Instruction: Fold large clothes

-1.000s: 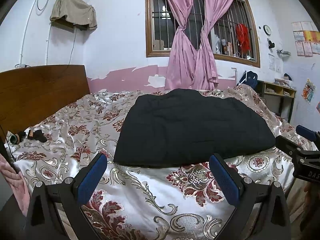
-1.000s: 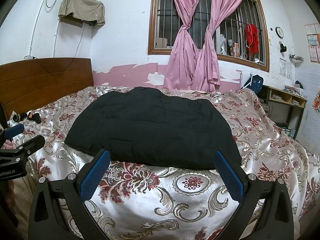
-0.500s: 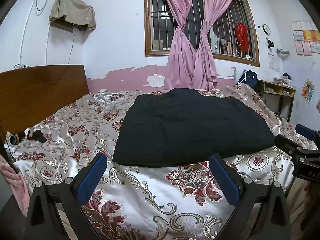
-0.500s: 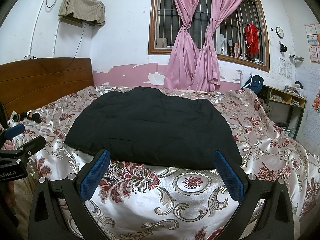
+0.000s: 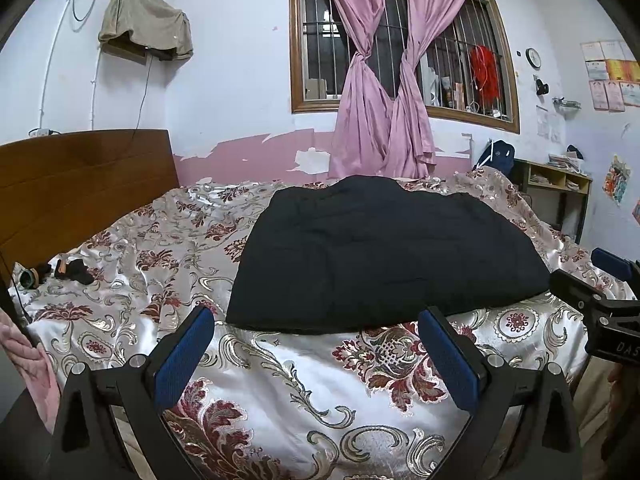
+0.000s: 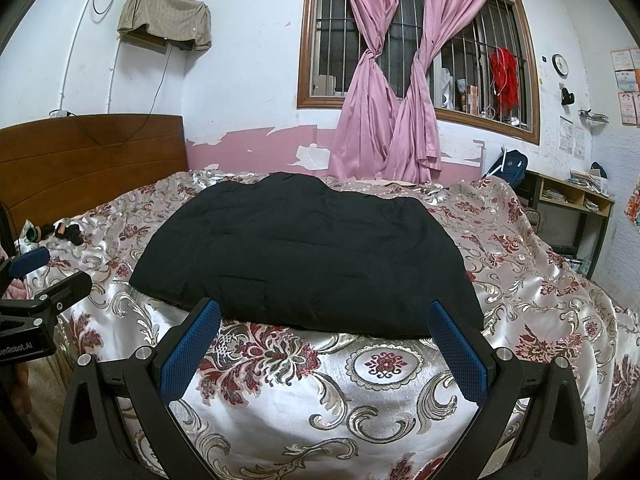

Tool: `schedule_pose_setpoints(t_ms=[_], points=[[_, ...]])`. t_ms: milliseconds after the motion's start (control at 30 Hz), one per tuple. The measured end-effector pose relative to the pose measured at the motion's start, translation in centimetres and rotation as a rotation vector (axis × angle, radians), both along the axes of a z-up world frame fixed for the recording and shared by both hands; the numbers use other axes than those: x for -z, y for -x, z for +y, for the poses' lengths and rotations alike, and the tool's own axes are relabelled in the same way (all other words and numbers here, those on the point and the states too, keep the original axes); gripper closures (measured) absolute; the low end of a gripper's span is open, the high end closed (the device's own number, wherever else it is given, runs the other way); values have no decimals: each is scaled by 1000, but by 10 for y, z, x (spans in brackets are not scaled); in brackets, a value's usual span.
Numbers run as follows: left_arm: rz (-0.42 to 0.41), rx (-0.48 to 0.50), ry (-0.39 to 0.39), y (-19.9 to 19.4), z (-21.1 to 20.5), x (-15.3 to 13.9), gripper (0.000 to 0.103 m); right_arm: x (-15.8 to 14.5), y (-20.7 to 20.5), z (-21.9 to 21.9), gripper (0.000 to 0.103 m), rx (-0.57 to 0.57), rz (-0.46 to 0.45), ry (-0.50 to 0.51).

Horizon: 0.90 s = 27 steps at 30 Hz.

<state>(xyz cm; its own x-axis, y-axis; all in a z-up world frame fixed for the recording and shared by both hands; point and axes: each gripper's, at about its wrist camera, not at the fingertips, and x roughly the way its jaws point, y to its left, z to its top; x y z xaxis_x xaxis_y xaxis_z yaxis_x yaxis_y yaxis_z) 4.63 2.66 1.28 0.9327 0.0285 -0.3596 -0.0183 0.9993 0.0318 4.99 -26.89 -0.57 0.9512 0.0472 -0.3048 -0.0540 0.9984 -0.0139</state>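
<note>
A large black padded garment lies folded in a flat, wide block on the bed; it also shows in the right wrist view. My left gripper is open and empty, held above the bed's near edge, short of the garment's front hem. My right gripper is open and empty, also just short of the hem. Each gripper shows at the side of the other's view: the right one, the left one.
The bed has a shiny floral cover and a wooden headboard at left. Small dark items lie near the headboard. A window with pink curtains is behind; a shelf unit stands at right.
Both views have shifted only very slightly; the garment and both grippers stay as they were.
</note>
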Motion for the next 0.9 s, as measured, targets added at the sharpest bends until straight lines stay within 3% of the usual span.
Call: schedule_pose_setpoints(t_ms=[367,600,900], points=[[11,17,7,-2,0,1,0,1,0,0,1,-1,1,1],[37,45,58,-5,5,5,0,2,0,1,1,-3,3,3],[55,43,42,-8,4,10,0,3,1,0,1,-3,5,3]])
